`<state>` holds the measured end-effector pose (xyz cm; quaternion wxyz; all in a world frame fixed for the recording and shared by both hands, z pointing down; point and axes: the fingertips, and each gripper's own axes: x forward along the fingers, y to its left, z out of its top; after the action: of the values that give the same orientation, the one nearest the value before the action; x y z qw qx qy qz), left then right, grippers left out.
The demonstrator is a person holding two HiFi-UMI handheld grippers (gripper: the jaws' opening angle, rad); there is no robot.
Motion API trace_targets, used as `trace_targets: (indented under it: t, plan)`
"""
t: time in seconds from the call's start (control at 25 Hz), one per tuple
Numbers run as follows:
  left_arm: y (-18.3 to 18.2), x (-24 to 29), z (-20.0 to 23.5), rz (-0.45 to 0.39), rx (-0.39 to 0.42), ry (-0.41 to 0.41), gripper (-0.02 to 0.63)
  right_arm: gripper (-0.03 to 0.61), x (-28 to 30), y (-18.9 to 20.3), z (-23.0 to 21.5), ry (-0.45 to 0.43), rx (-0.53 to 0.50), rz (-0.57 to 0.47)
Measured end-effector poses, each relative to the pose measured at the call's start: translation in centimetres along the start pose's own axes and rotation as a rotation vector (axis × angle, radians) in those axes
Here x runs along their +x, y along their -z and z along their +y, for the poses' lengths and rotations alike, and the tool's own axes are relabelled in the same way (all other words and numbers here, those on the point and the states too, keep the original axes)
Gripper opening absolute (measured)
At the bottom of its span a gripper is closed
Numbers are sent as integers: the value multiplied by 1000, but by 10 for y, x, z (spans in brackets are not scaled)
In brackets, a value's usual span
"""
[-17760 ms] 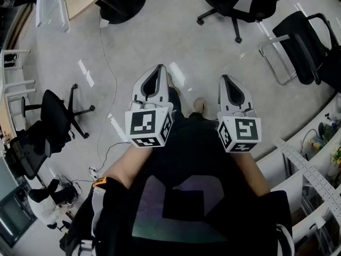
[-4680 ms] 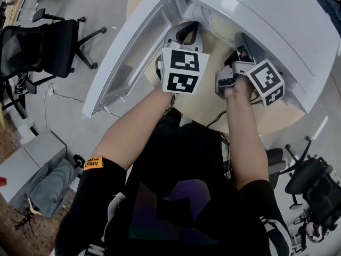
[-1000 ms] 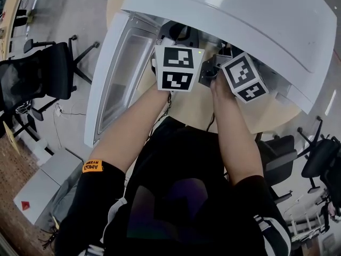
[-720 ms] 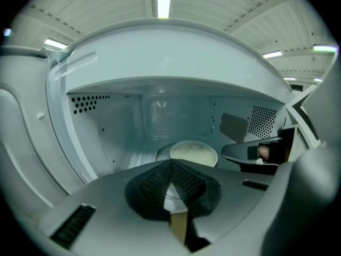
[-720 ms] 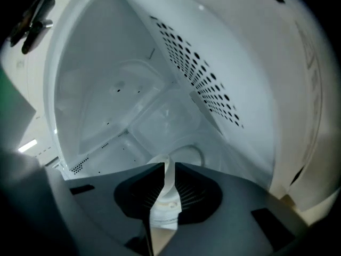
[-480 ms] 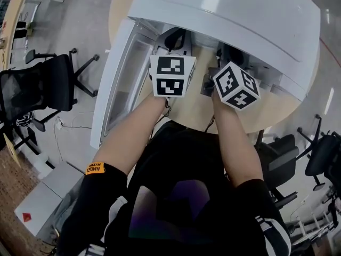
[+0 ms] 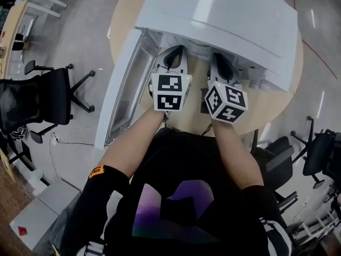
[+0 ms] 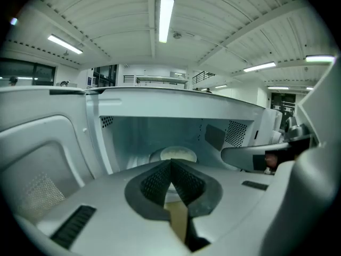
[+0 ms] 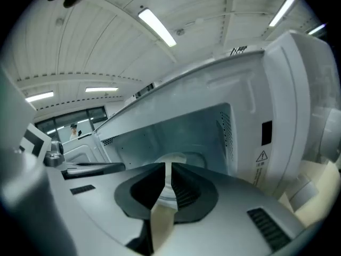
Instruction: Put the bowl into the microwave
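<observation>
A white microwave (image 7: 224, 20) stands on a round wooden table (image 7: 125, 9), its door (image 7: 125, 84) swung open to the left. In both gripper views a pale bowl (image 8: 173, 153) (image 9: 178, 160) sits on the turntable deep in the cavity, touched by neither gripper. My left gripper (image 7: 175, 56) (image 8: 170, 163) hovers just in front of the opening, shut with nothing in it. Beside it, on the right, my right gripper (image 7: 220, 64) (image 9: 167, 167) is also shut and empty. From the head view the bowl is hidden under the microwave's top.
The open door stands to the left of my left gripper, and the control panel side (image 9: 272, 137) rises to the right of my right gripper. Black office chairs stand on the floor at left (image 7: 37, 97) and right (image 7: 319, 153).
Both grippers have drawn back toward me out of the cavity to its front opening. The bowl has stayed on the turntable.
</observation>
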<state>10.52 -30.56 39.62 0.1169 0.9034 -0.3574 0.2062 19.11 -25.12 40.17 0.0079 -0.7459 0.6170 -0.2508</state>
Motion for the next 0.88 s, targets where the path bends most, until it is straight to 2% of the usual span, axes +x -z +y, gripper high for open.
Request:
trace_targets:
  t: [0.36,0.56,0.72,0.88]
  plan:
    - [9,-57,-18,-24,-66,57,44,48,-46,-6,31,-48,-146,12]
    - [14,-88,-27,-30,-99,108,44,41,-74,-2,45,-47,-172,18]
    - [16,-113,-38,-50,-71,158,44,37,-91,12,55,-33,-177,28]
    - [26,-137,-43,-29,-22,175,44,34,-115,23,70,-27,-188,33]
